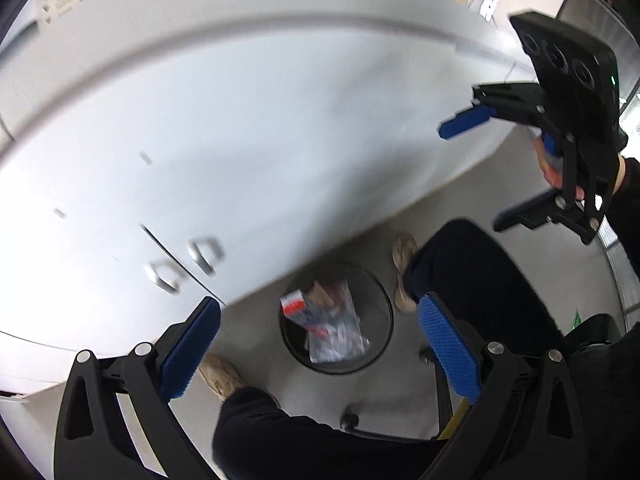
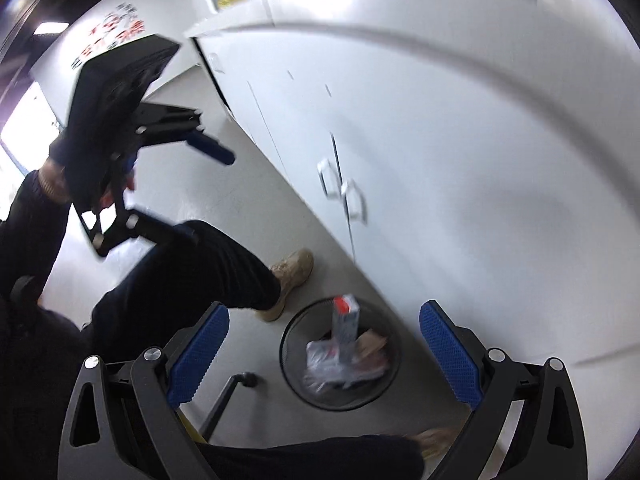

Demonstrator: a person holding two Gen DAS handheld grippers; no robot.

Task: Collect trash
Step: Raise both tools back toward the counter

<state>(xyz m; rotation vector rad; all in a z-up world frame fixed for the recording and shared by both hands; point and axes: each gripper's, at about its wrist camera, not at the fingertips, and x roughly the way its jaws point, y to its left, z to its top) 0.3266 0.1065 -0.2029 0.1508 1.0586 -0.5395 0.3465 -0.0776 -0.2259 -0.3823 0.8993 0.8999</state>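
Both your grippers, left (image 1: 316, 344) and right (image 2: 324, 352), jaws apart, empty; bin (image 1: 378, 356) at 6 o'clock below, trash (image 1: 336, 332) inside, likely just dropped.

My right tongs (image 2: 324, 356) stand wide apart with nothing between the blue pads (image 2: 198, 354). Just beyond them, between the pads, a round black mesh bin (image 2: 298, 384) sits on the pale floor (image 2: 240, 216), holding a red-topped carton (image 2: 345, 326) upright among crumpled clear wrappers (image 2: 324, 364). White cabinet doors (image 2: 460, 168) rise past the bin to the right. My dark trouser leg (image 2: 192, 276) and tan boot (image 2: 294, 272) lie left of the bin. My left tongs (image 2: 196, 188) hang open, far left, blurred.
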